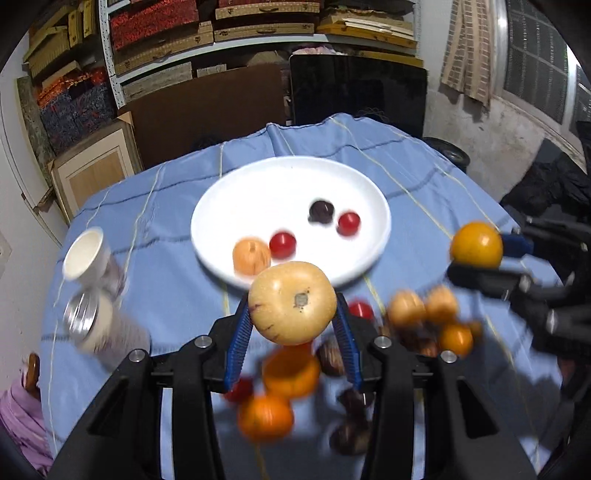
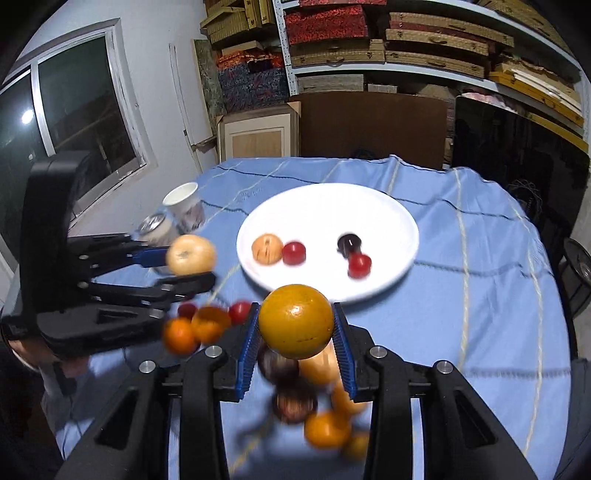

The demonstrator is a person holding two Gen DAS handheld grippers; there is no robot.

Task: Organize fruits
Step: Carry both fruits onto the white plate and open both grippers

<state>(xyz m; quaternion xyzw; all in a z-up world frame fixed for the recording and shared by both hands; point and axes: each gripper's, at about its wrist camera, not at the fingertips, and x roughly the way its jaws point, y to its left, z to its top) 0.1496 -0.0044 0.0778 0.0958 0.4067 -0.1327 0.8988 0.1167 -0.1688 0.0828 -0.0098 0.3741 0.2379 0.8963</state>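
The pale yellow apple (image 1: 291, 302) sits clamped between the blue pads (image 1: 240, 339) of the left gripper (image 1: 293, 332), jaws drawn in partway and pressing both its sides, stem end facing the camera, held above the blue tablecloth (image 1: 424, 177). The orange (image 2: 295, 321) is gripped the same way by the right gripper (image 2: 295, 339), its ribbed pads tight on either flank. From the left wrist view the orange shows at about 3 o'clock; from the right wrist view the apple shows at about 9 o'clock. Beyond both, at 12 o'clock, lies the white plate (image 1: 258, 177), carrying a small peach-coloured fruit (image 1: 251, 256), two red fruits (image 1: 282, 244) and a dark purple one (image 1: 320, 211). Below the held fruits a blurred heap of loose fruit (image 1: 424, 321), orange, red and dark, lies on the cloth near the plate's close rim. At 9 o'clock in the left view stand a white cup (image 1: 85, 253) and a metal-lidded jar (image 1: 92, 325), just beside each other. Shelves of boxes (image 1: 258, 22) fill the wall behind.
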